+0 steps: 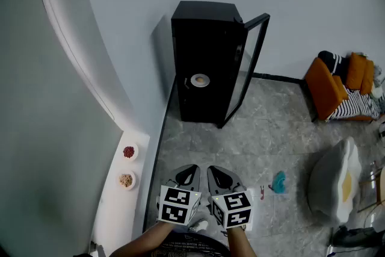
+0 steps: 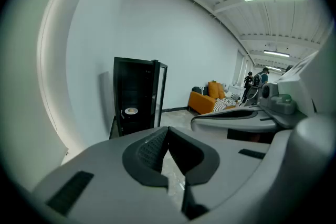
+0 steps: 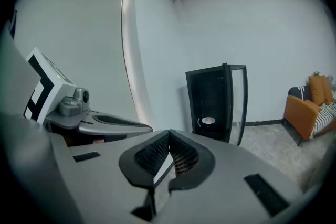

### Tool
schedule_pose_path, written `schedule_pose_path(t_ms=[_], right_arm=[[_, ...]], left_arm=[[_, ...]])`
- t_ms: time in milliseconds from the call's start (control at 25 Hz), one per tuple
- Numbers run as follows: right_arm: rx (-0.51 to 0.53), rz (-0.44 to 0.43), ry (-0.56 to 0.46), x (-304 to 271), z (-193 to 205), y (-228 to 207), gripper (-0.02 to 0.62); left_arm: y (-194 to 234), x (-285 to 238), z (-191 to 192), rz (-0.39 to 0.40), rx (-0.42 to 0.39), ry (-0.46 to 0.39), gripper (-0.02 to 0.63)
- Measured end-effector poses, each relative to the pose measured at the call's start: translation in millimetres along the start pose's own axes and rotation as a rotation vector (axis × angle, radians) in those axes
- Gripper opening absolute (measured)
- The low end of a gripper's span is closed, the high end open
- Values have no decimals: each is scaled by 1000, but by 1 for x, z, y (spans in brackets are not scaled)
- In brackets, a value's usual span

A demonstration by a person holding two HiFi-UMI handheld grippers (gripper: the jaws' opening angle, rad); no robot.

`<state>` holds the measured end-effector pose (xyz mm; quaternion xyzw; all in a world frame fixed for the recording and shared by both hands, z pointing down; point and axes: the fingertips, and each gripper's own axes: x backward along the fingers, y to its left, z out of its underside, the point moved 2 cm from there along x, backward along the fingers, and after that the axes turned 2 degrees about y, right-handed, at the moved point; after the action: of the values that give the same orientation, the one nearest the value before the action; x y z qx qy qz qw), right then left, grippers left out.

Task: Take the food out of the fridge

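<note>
Your left gripper (image 2: 168, 131) has its fingers closed on nothing. Your right gripper (image 3: 169, 136) is the same: fingers together, empty. The two sit side by side, tipped slightly down. The fridge (image 1: 204, 63) stands well ahead of the fingers, its glass door (image 1: 249, 63) swung open to the right. The food (image 1: 200, 80) sits on a plate inside it. Left of the fingers, a red dish (image 1: 129, 152) and a beige dish (image 1: 126, 180) lie on a white tabletop (image 1: 117, 213).

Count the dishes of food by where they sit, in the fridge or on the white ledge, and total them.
In the fridge: 1, the pale dish.
On the white ledge: 2, the red dish and the tan dish.
Total: 3.
</note>
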<state>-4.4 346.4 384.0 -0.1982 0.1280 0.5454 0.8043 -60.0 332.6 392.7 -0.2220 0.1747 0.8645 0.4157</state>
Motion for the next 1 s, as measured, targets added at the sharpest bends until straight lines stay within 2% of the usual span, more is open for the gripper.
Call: schedule_pose_path(t_ms=[160, 480, 1000], right_arm=[[5, 7, 9, 12, 11, -4, 20], [2, 10, -19, 19, 6, -7, 20], [21, 32, -5, -30, -10, -22, 20]], left_arm=[[-16, 3, 7, 5, -7, 3, 14], [-23, 0, 4, 9, 6, -2, 14], [13, -37, -11, 18, 37, -2, 14]])
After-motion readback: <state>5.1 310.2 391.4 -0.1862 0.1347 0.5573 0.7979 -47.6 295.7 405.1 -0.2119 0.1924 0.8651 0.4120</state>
